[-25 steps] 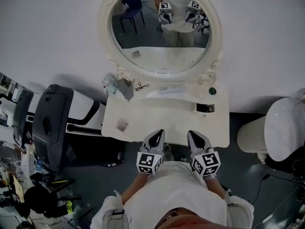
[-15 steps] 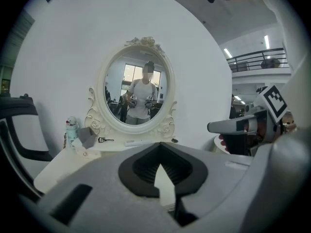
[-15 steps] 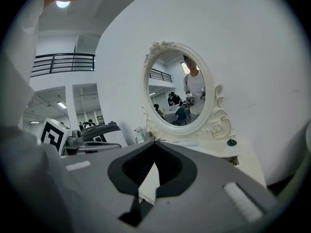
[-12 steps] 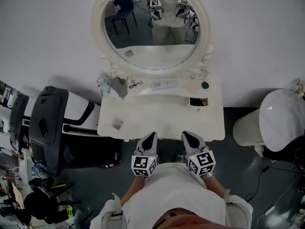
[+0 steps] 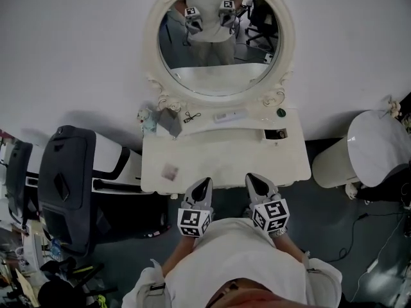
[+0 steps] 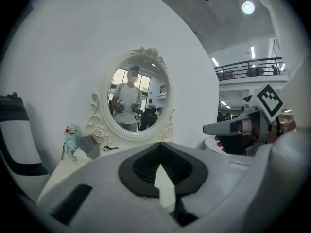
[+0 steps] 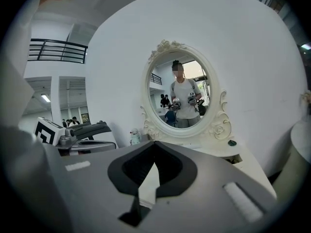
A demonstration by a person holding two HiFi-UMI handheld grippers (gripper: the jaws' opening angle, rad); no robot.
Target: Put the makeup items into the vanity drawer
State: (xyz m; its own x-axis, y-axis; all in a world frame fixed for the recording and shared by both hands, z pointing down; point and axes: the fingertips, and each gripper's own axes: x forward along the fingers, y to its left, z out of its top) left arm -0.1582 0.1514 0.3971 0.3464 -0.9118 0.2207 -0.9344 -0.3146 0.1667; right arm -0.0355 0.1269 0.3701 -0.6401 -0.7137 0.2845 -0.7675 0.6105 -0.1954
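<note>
**Head view.** The left claw (image 5: 203, 186) and the right claw (image 5: 255, 179) hover at the near edge of the worktop (image 5: 225, 159), at lower centre of the frame. Makeup items lie along the back ledge under the mirror (image 5: 218, 43): an eyelash curler (image 5: 191, 116), a white tube (image 5: 230, 116) and a green jar (image 5: 280, 113). A small square item (image 5: 169, 171) lies at the worktop's lower left. No open drawer shows.

**Left gripper view.** The jaws are together with nothing between them.

**Right gripper view.** The jaws are together and carry nothing.

**Status.** The items listed are outside the drawer and remain to be stowed. What the drawer already contains cannot be seen.
</note>
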